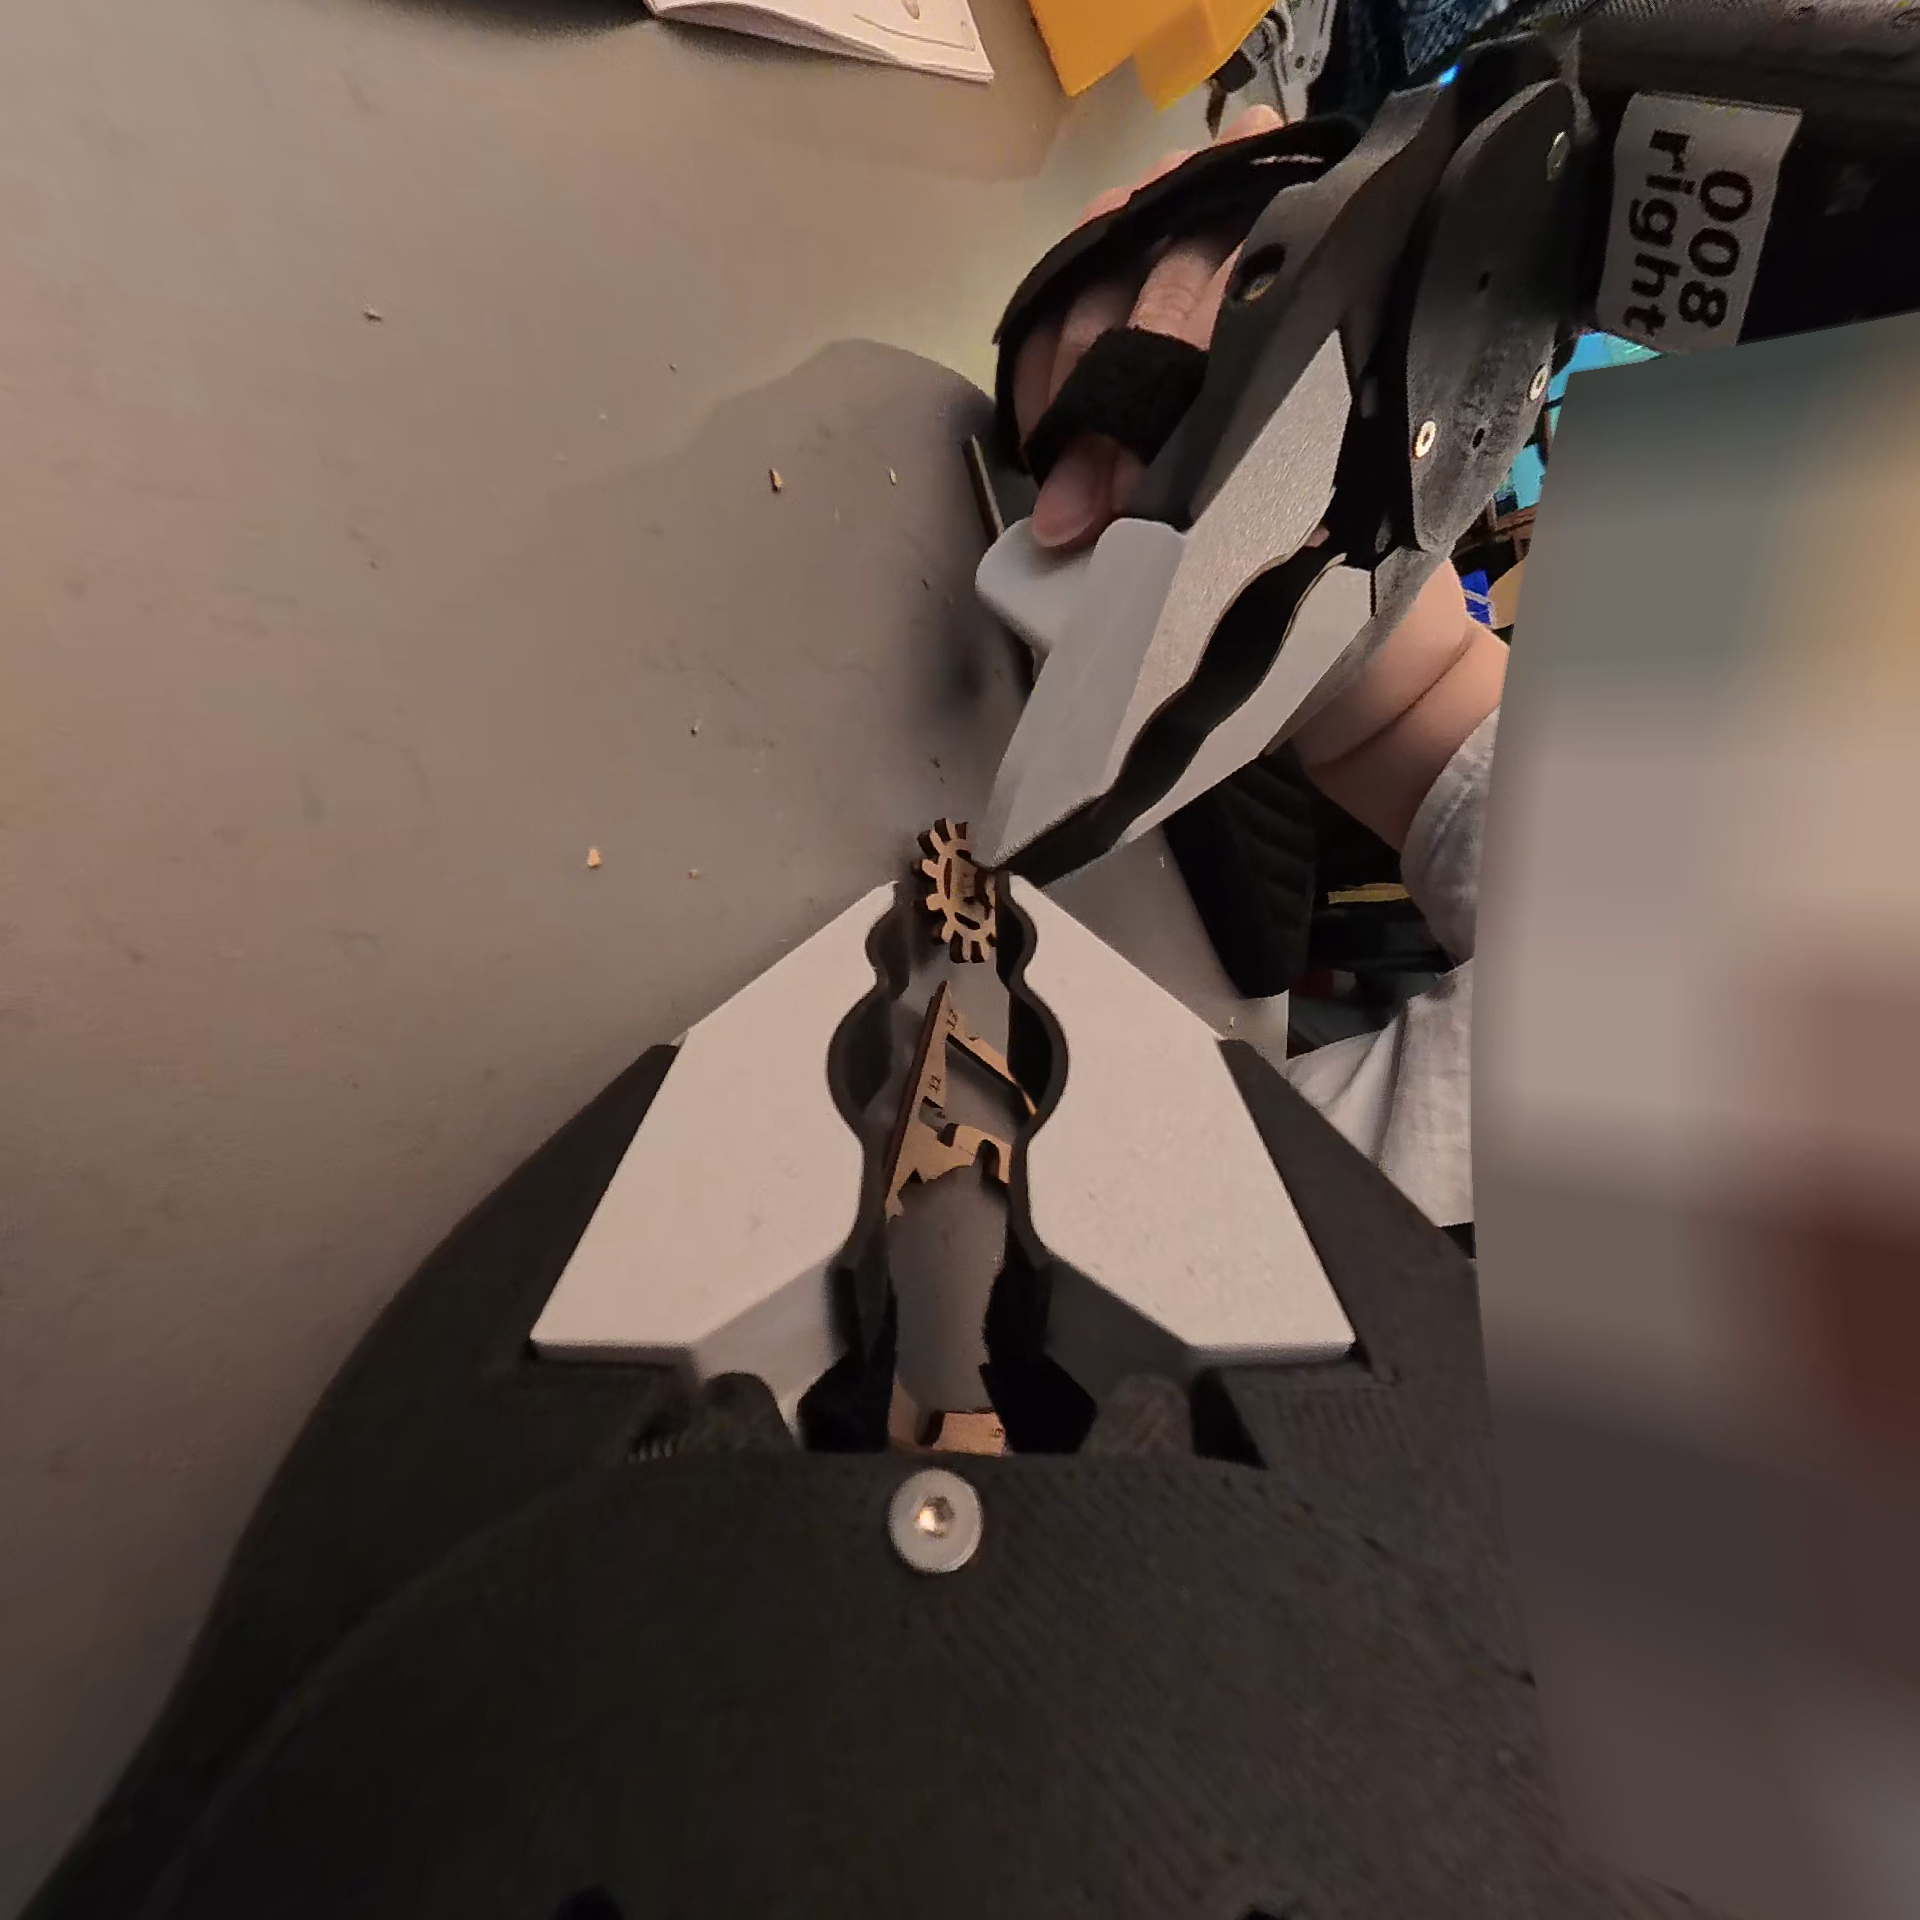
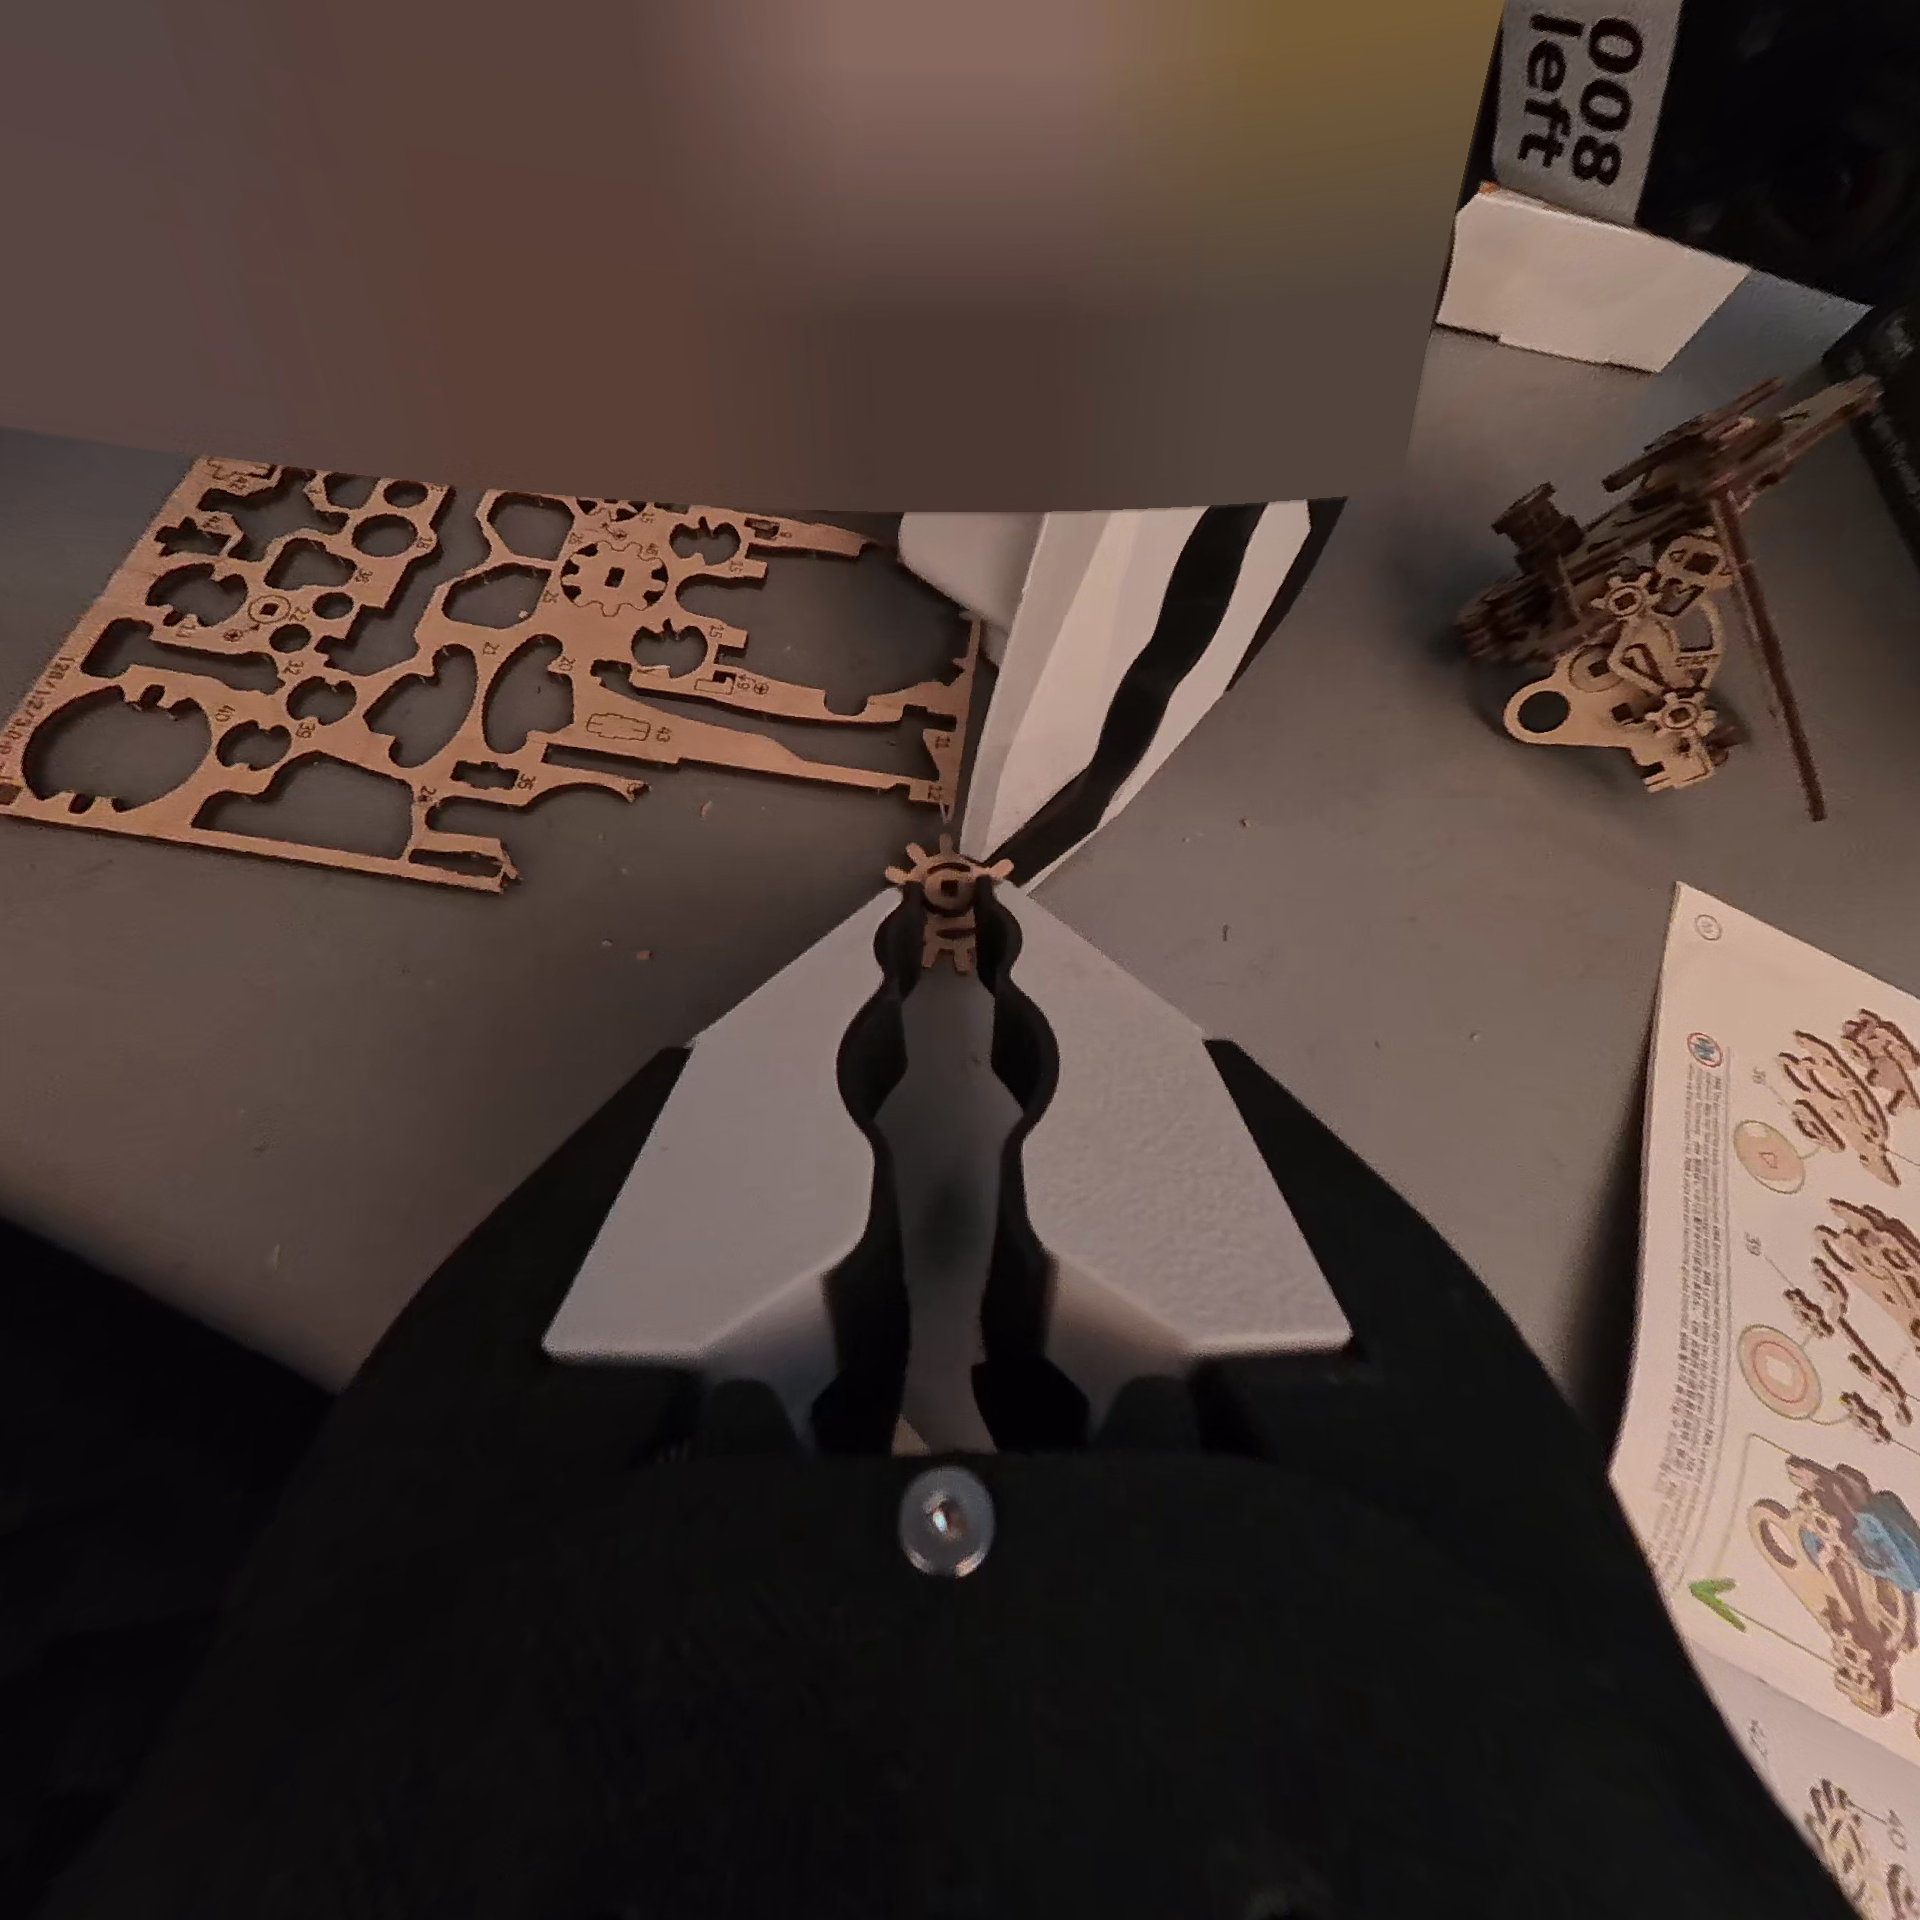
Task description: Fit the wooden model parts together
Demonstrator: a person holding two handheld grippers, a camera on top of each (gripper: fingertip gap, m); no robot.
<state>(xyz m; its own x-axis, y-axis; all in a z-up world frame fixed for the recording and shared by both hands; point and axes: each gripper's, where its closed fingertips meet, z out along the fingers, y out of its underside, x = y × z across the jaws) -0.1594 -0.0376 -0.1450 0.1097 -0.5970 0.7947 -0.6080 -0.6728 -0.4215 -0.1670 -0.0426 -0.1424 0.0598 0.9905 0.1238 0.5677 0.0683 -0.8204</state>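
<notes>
Left wrist view: the left hand-held gripper [image 1: 951, 904] is closed on a small wooden gear [image 1: 956, 896] at frame centre, with a flat wooden part [image 1: 951, 1101] seen between its fingers lower down. The right hand-held gripper [image 1: 997, 857] is brought in from the upper right, closed, its tips touching the gear, presumably for alignment.

Right wrist view: the gear [image 2: 943, 896] is pinched at centre above the table [image 2: 1299, 935]; the punched sheet [image 2: 436, 665] lies upper left, the partly built model [image 2: 1631, 623] upper right, the instruction sheet [image 2: 1787, 1299] at right, kept within reach.

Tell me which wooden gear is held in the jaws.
The small loose gear, pinched between both grippers' tips above the table. The larger gear sits uncut in the flat sheet.
</notes>
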